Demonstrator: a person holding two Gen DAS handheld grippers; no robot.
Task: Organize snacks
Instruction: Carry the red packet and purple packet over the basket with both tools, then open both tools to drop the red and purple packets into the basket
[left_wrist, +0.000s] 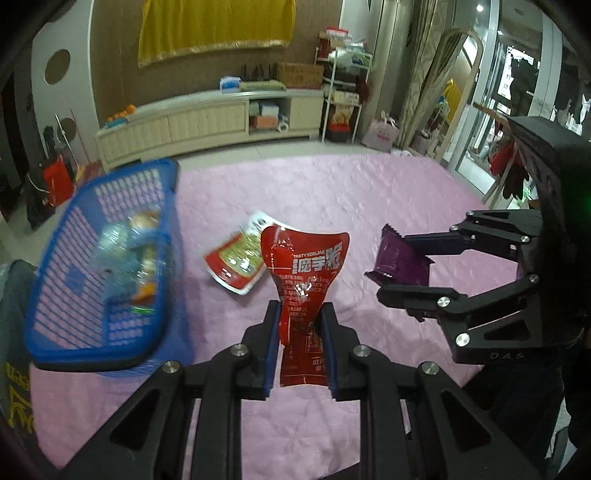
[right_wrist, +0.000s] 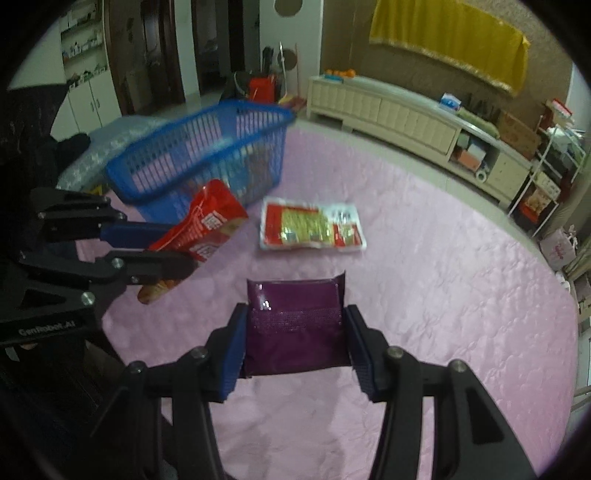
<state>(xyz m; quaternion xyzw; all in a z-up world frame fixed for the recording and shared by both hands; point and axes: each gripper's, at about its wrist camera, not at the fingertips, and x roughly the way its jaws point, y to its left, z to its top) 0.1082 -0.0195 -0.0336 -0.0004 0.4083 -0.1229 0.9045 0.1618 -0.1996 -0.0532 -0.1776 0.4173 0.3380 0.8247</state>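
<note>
Several snacks (left_wrist: 136, 258) in blue basket (left_wrist: 55, 332) — contents blurred.

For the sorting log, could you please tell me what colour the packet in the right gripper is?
Dark purple packet, clearest in the right wrist view.

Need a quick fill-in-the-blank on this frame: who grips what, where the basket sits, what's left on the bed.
1. The left gripper is shut on the ____ konjac pouch.
2. The right gripper holds a ____ packet.
3. The blue basket already holds ____.
4. One red-and-white pack lies flat on the ____ bedspread.

Missing words: red; purple; snacks; pink
</note>
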